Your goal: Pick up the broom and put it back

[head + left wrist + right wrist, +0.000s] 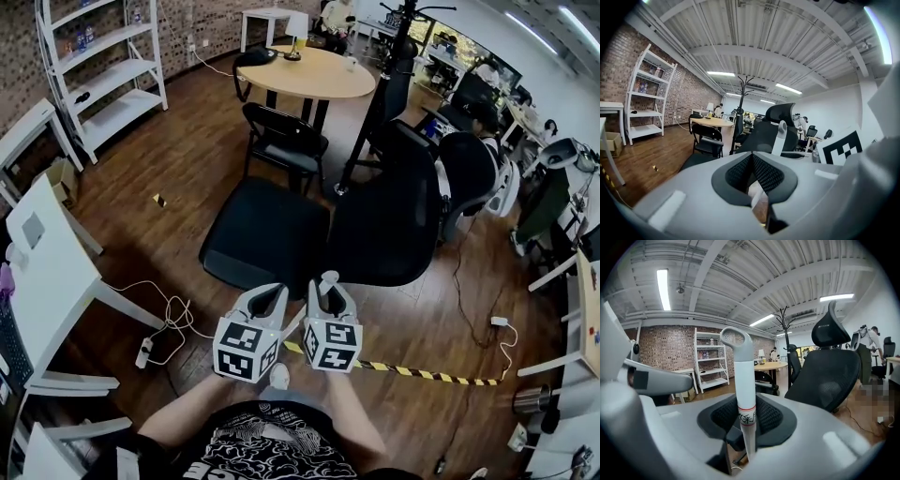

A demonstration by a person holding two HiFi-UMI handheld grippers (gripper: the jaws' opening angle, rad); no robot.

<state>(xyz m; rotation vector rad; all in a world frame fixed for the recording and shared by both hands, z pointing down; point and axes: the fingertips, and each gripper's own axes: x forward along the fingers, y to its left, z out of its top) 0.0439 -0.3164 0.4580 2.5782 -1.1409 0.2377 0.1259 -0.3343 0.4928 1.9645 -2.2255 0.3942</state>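
Right claw (745, 422) clamped on an upright pale grey plastic broom handle (745, 380) with a looped top, left claw (753, 172) pinched together, empty, black mesh office chair (394, 220) just ahead.

Left gripper (266, 298) and right gripper (330, 292) side by side, low centre, marker cubes facing camera. White broom handle (329, 277) tip pokes up between right jaws. Black office chair (267, 234) just ahead. Yellow-black striped strip (422, 373) on wood floor (169, 159). Round table (309, 73) far back.
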